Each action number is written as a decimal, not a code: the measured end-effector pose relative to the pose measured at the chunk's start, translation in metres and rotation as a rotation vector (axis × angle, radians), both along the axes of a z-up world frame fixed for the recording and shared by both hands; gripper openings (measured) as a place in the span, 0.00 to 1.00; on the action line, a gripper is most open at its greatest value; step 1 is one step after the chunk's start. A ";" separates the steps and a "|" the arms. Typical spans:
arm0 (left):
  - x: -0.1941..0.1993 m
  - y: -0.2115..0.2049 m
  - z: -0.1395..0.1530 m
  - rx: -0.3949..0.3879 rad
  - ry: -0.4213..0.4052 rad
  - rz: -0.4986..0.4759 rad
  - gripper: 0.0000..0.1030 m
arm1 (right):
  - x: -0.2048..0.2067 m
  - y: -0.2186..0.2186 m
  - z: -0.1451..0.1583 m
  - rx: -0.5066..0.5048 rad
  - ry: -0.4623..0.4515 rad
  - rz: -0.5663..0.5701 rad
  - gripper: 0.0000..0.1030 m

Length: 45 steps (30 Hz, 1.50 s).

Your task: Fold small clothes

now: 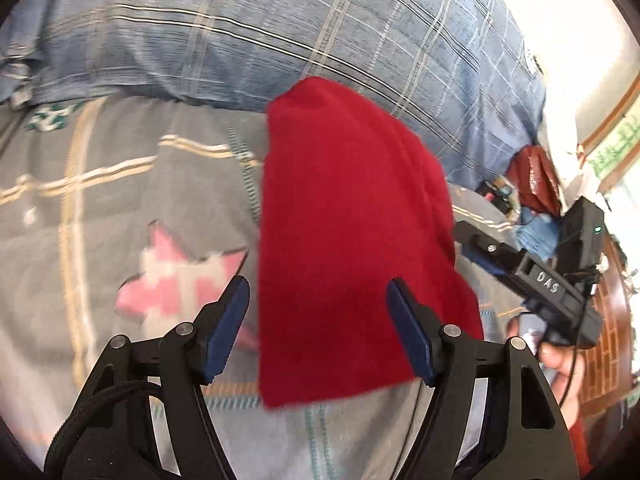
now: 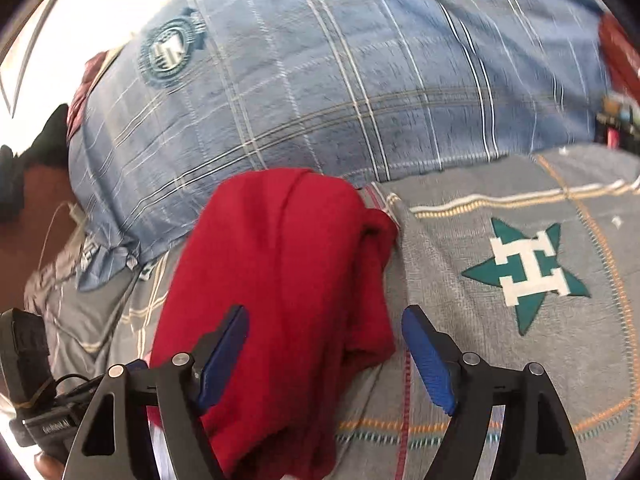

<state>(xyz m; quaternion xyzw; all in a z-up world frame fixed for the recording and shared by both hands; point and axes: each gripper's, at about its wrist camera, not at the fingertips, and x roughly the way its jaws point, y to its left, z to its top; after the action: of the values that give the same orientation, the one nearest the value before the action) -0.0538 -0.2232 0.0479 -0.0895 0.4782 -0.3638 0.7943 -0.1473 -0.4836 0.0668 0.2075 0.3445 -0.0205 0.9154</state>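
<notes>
Left wrist view: left gripper (image 1: 318, 300) open, nothing between its pads, hovering over the near end of the red garment (image 1: 344, 240). Garment lies folded into a long strip on the grey bed cover (image 1: 100, 208), long axis running straight away from the gripper toward the blue checked pillow (image 1: 280, 32), far end just touching it. Right gripper's body (image 1: 548, 280) visible to the right, just beside the strip's edge. Right wrist view: right gripper (image 2: 326, 340) also open and empty; the garment (image 2: 280, 280) sits ahead and slightly left, its thicker folded edge between the fingers, green star (image 2: 528, 272) to the right. Judgement: both grippers sit at the same near end, so a next fold would carry that end forward along the long axis.
</notes>
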 end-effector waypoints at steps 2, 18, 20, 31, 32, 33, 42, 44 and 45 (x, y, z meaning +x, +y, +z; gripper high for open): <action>0.010 -0.012 -0.008 0.012 0.019 -0.033 0.69 | 0.009 0.001 -0.003 0.020 -0.009 0.015 0.74; 0.019 -0.026 -0.009 -0.014 -0.004 -0.118 0.60 | 0.048 0.010 -0.011 0.091 -0.015 0.115 0.35; 0.010 -0.017 0.004 -0.027 -0.019 -0.121 0.59 | 0.047 0.019 -0.001 0.084 -0.024 0.140 0.34; -0.058 0.068 0.031 0.013 -0.052 -0.021 0.59 | 0.006 0.084 0.025 0.156 -0.057 0.312 0.35; -0.063 0.071 0.020 0.037 -0.037 -0.008 0.59 | 0.006 0.095 0.015 0.129 -0.031 0.323 0.35; -0.065 0.073 0.011 0.064 -0.022 -0.002 0.59 | 0.008 0.102 0.006 0.100 -0.003 0.318 0.38; -0.080 0.073 0.003 0.195 -0.101 0.036 0.60 | -0.022 0.123 0.024 -0.165 -0.038 0.199 0.50; -0.080 0.074 0.005 0.210 -0.109 0.045 0.60 | -0.030 0.131 0.040 -0.172 -0.081 0.246 0.48; -0.080 0.074 0.005 0.218 -0.114 0.048 0.60 | -0.031 0.138 0.044 -0.177 -0.090 0.285 0.46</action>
<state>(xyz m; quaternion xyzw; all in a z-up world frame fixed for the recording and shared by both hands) -0.1336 -0.1493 0.0533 0.0069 0.4666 -0.2951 0.8338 -0.1786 -0.3453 0.1110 0.0758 0.3260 0.0884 0.9382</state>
